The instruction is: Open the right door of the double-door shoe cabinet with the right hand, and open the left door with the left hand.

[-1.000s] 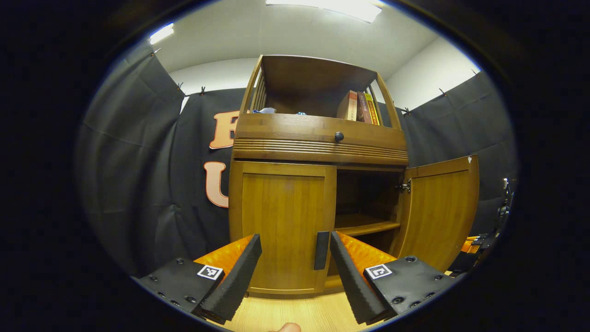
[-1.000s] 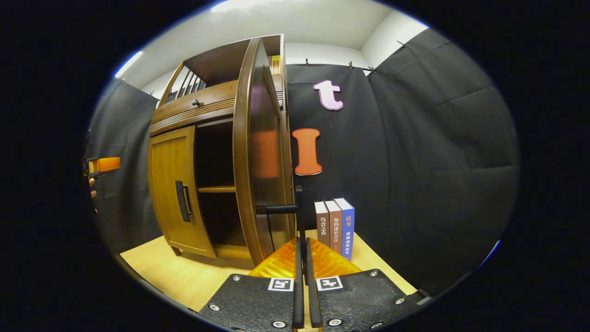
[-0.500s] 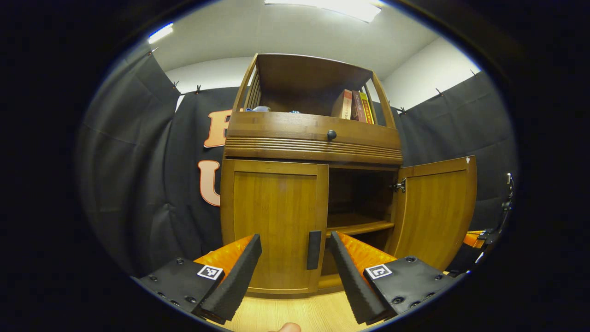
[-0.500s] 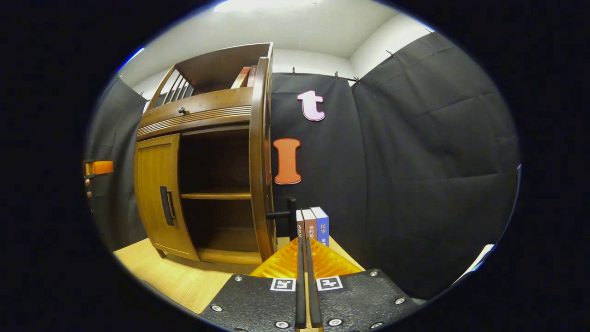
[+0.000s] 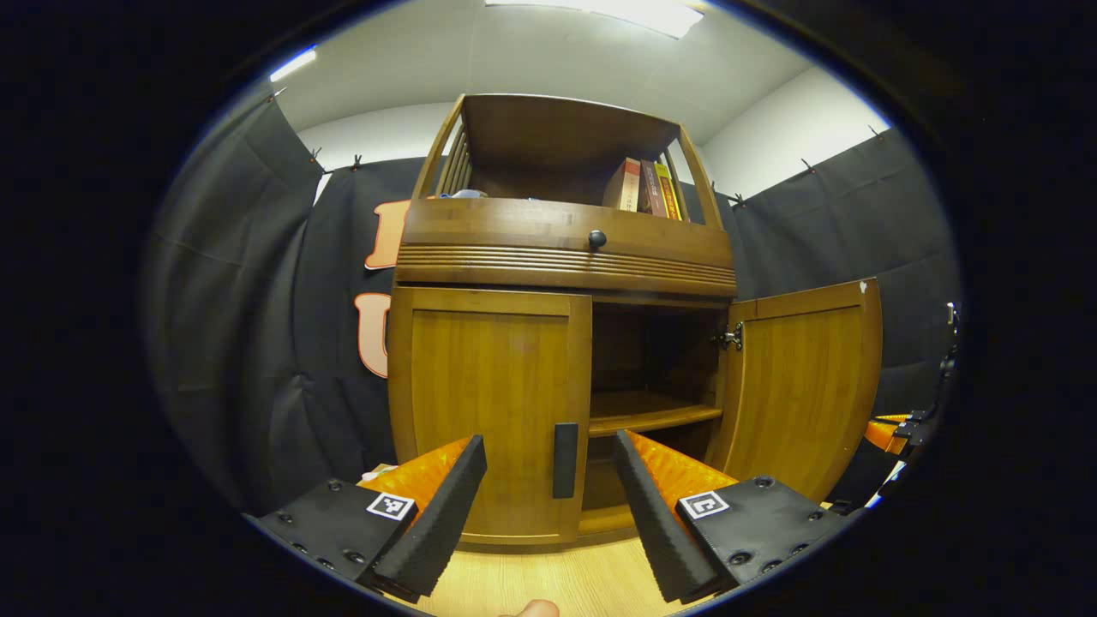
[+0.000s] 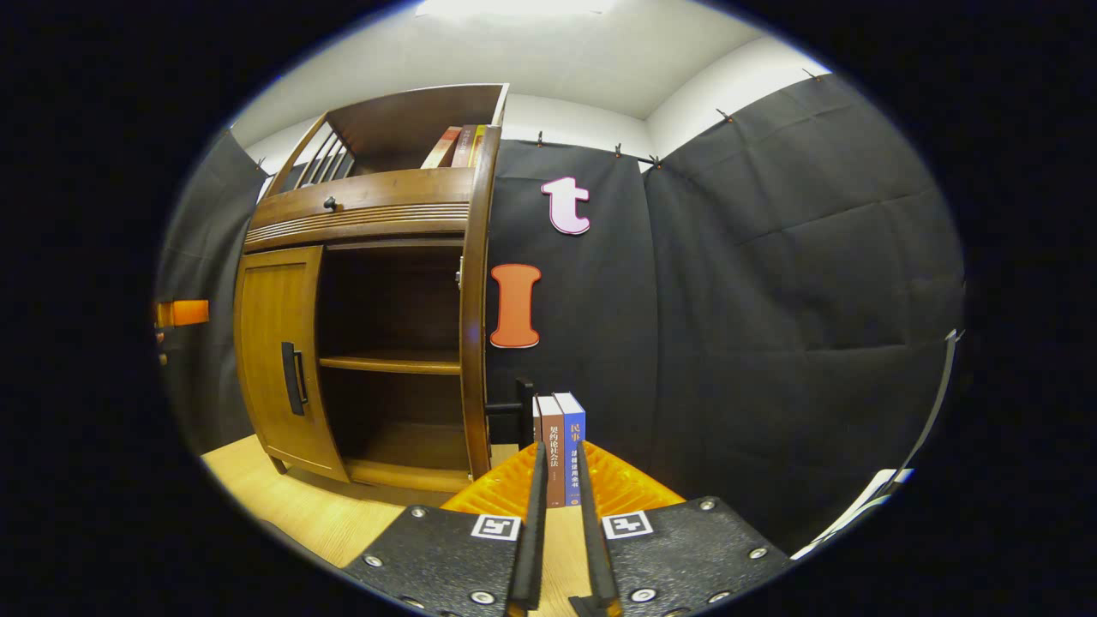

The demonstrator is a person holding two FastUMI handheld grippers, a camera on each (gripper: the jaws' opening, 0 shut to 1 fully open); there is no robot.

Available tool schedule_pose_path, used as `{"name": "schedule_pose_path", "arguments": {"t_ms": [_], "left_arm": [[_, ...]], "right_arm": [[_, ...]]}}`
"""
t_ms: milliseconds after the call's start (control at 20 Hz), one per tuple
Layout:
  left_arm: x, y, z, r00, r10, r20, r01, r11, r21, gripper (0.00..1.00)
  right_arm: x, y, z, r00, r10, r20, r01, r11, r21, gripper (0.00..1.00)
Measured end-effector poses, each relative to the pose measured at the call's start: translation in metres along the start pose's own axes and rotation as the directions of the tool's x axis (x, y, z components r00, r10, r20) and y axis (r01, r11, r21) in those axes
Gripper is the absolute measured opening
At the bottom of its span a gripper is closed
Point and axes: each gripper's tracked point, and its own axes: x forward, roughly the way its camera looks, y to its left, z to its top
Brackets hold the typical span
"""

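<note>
The wooden shoe cabinet (image 5: 566, 257) stands before my left gripper (image 5: 548, 447), which is open. The left door (image 5: 488, 403) is closed, and its dark handle (image 5: 565, 447) shows between my fingertips, farther off and untouched. The right door (image 5: 801, 386) is swung wide open, baring the inner shelf (image 5: 651, 416). In the right gripper view that door (image 6: 474, 308) appears edge-on, its handle (image 6: 523, 410) just left of my right gripper (image 6: 559, 458). The right gripper's fingers are parted by a narrow gap and hold nothing. The closed left door (image 6: 274, 360) also appears in this view.
Three books (image 6: 561, 441) stand upright on the light wooden table (image 6: 283, 506) right of the open door. More books (image 5: 641, 184) lean in the cabinet's top shelf above a drawer knob (image 5: 597, 238). The other gripper shows at the far right (image 5: 887, 428) and far left (image 6: 182, 313).
My right gripper's fingers have parted and let go of the right door's handle as the door swung fully open. My left gripper has shifted so the left door's handle sits between its fingers.
</note>
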Motion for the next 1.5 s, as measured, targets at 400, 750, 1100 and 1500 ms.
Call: {"name": "schedule_pose_path", "arguments": {"t_ms": [400,750,1100,1500], "left_arm": [[0.051,-0.026,-0.059,0.999,-0.014,-0.048,0.014,1.0,0.002,0.95],[0.099,-0.019,-0.101,0.996,0.03,-0.084,-0.031,0.999,-0.012,0.95],[0.134,-0.009,-0.131,0.992,0.047,-0.118,-0.05,0.998,-0.027,0.95],[0.17,-0.005,-0.147,0.989,0.052,-0.14,-0.052,0.999,0.004,0.93]], "right_arm": [[0.003,-0.02,0.006,0.998,-0.065,0.002,0.065,0.998,0.003,0.77],[0.003,-0.022,0.003,0.997,-0.072,-0.01,0.072,0.997,-0.012,0.93],[0.005,-0.033,0.003,0.995,-0.098,-0.013,0.098,0.995,-0.011,0.92],[0.007,-0.035,0.0,0.995,-0.098,-0.024,0.098,0.995,-0.006,1.0]]}}
